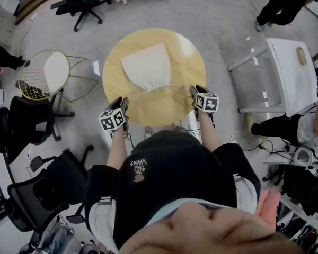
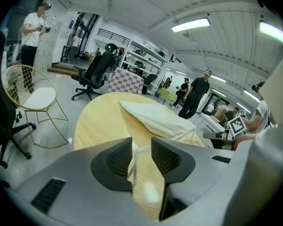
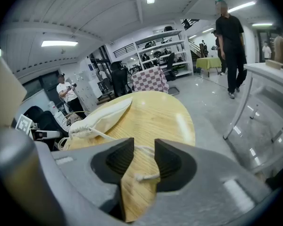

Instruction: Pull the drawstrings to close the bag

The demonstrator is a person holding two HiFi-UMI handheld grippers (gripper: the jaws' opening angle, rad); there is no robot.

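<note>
1. Head view: a cream cloth bag [image 1: 147, 67] lies flat on the round wooden desk [image 1: 193, 62] with its gathered mouth toward the person. A thin drawstring [image 1: 172, 85] runs out sideways from the mouth toward the left tongs [image 1: 122, 103] and the right tongs [image 1: 195, 91], both at the near edge.
2. Left gripper view: the left tongs [image 2: 141, 145] stand wide, and the white drawstring [image 2: 133, 166] passes loosely between the pads. The bag [image 2: 153, 117] lies beyond, its neck puckered.
3. Right gripper view: the right tongs [image 3: 144, 147] are wide too, and the drawstring's knotted end [image 3: 146, 176] lies unpinched between them. The bag [image 3: 101, 117] rests farther back.
</note>
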